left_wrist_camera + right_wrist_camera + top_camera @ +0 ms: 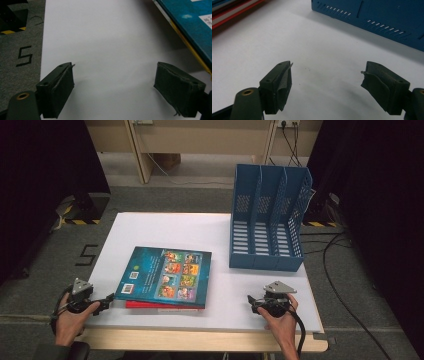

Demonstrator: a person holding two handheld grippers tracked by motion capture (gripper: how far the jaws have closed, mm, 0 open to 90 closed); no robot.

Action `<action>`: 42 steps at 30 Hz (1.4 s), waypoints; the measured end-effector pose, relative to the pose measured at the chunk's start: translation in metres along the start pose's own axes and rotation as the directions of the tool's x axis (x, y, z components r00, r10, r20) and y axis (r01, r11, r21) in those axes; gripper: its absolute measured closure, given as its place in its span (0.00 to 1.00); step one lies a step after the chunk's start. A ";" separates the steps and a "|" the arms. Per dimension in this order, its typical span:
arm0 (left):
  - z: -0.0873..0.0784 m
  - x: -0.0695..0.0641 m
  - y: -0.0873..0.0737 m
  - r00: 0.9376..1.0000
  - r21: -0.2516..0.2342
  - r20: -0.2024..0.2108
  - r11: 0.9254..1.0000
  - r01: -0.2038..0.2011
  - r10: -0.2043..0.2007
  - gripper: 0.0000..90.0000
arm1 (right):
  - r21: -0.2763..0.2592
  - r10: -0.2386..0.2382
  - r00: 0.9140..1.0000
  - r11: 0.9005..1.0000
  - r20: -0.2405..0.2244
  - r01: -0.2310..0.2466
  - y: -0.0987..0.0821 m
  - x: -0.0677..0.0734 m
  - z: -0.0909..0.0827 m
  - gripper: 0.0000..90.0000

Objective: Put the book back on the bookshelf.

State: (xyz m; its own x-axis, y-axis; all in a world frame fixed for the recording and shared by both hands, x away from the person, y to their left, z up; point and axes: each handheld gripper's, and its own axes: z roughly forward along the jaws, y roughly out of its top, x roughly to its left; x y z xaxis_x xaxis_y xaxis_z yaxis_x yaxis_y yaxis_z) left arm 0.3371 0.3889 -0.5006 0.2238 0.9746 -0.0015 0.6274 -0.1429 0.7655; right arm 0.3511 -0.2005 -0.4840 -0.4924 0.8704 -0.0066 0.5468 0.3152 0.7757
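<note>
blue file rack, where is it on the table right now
In the high view the blue file rack stands at the table's far right corner, apart from the stacked books and beyond the right gripper.

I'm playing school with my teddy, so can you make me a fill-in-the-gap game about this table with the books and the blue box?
1. The file rack standing on the white board is coloured ____.
2. Under the teal book lies a book with a ____ edge.
3. The jaws of the left gripper and the right gripper are both ____, with nothing between them.
4. The file rack has ____ slots.

Missing words: blue; red; open; three
</note>
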 end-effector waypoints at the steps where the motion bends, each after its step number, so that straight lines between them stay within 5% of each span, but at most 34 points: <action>1: 0.000 0.000 0.000 1.000 0.000 0.000 1.000 0.000 0.000 0.17 | 0.000 0.000 1.000 1.000 0.000 0.000 0.000 0.000 0.000 0.26; 5: -0.002 0.000 0.003 0.999 -0.010 -0.038 1.000 -0.028 0.028 0.17 | -0.009 0.006 1.000 1.000 -0.024 -0.006 0.001 0.002 0.000 0.26; 15: -0.005 -0.005 0.013 1.000 -0.049 -0.010 0.999 -0.014 0.014 0.17 | -0.042 0.031 0.996 0.999 -0.085 -0.035 0.009 0.016 0.002 0.26; 19: -0.008 -0.012 0.015 0.999 -0.049 -0.018 0.997 -0.051 0.050 0.21 | -0.061 0.059 0.988 0.996 -0.146 -0.068 0.012 0.023 0.006 0.26; 26: -0.014 -0.018 0.018 0.999 -0.034 0.003 0.998 -0.045 0.045 0.24 | -0.077 0.065 0.979 0.994 -0.193 -0.082 0.016 0.034 0.007 0.27; 29: -0.017 -0.029 0.019 0.994 -0.026 -0.013 0.994 -0.107 0.107 0.29 | -0.077 0.054 0.978 0.994 -0.203 -0.071 0.019 0.040 0.009 0.27; 35: -0.020 -0.045 0.021 0.989 -0.028 0.015 0.989 -0.145 0.146 0.28 | -0.068 0.054 0.975 0.995 -0.215 -0.070 0.020 0.044 0.014 0.27; 38: -0.021 -0.054 0.022 0.985 -0.029 0.045 0.985 -0.168 0.169 0.25 | -0.071 0.079 0.966 0.992 -0.248 -0.100 0.022 0.046 0.014 0.28; 39: -0.022 -0.061 0.024 0.981 -0.033 0.044 0.981 -0.189 0.191 0.24 | -0.077 0.110 0.954 0.988 -0.278 -0.137 0.023 0.048 0.014 0.28; 42: -0.023 -0.064 0.025 0.979 -0.043 0.036 0.979 -0.201 0.203 0.26 | -0.075 0.107 0.953 0.988 -0.284 -0.133 0.026 0.050 0.016 0.28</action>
State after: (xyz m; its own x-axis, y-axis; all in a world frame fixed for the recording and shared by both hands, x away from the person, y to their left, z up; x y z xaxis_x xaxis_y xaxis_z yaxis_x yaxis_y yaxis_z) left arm 0.3216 0.3263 -0.4664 0.3733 0.9185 0.1305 0.5367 -0.3285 0.7772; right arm 0.3513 -0.1427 -0.4742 -0.6028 0.7558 0.2558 0.5554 0.1672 0.8146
